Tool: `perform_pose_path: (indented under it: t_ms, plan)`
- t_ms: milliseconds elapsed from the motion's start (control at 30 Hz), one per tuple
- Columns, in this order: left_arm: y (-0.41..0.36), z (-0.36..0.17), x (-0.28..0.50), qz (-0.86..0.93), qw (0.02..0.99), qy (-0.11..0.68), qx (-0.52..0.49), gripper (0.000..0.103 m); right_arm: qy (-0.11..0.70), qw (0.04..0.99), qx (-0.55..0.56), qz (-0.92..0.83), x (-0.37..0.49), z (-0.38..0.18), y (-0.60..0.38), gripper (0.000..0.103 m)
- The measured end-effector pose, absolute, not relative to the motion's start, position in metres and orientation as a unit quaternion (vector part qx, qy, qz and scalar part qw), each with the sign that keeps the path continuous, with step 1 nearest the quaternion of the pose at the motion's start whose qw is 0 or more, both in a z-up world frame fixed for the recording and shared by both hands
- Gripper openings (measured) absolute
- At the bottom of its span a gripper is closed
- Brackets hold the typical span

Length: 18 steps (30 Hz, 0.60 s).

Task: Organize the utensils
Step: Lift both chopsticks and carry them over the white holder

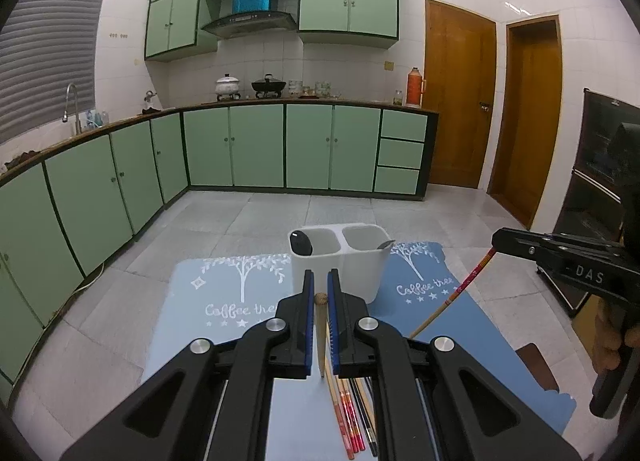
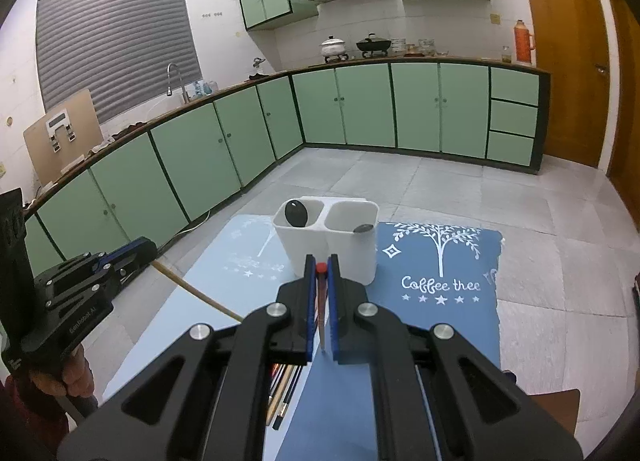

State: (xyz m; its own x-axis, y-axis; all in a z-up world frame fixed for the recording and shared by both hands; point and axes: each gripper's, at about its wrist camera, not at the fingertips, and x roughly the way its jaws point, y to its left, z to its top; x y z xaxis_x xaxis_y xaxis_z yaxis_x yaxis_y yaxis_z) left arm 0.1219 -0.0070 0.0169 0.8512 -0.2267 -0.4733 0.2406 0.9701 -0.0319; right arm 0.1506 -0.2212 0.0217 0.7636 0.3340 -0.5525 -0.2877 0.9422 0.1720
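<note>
A white two-compartment utensil holder (image 1: 340, 265) (image 2: 332, 245) stands on the blue mats; a black spoon (image 1: 301, 243) is in its left compartment and a metal spoon tip (image 1: 385, 245) shows in the right. My left gripper (image 1: 321, 293) is shut on a plain wooden chopstick (image 1: 321, 333), held just before the holder. My right gripper (image 2: 320, 273) is shut on a red-patterned chopstick (image 2: 321, 301), also seen from the left wrist view (image 1: 460, 293). Several more chopsticks (image 1: 352, 417) (image 2: 284, 389) lie on the mat below both grippers.
Two blue "Coffee tree" mats (image 1: 240, 301) (image 2: 440, 285) cover the low table. Grey tiled floor and green kitchen cabinets (image 1: 256, 145) lie beyond. A dark cabinet (image 1: 600, 189) stands at the right, wooden doors (image 1: 460, 101) behind.
</note>
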Motion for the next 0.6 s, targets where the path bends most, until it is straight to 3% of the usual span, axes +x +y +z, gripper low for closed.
perform_pose_path:
  t_ms: [267, 600]
  plan:
    - [-0.008, 0.038, 0.129, -0.132, 0.964, 0.231, 0.016, 0.006, 0.290, 0.938, 0.037, 0.185, 0.161, 0.050, -0.228, 0.005]
    - [-0.026, 0.112, 0.152, -0.153, 0.977, 0.146, 0.027, 0.006, 0.232, 0.952, 0.039, 0.196, 0.188, 0.121, -0.244, 0.005]
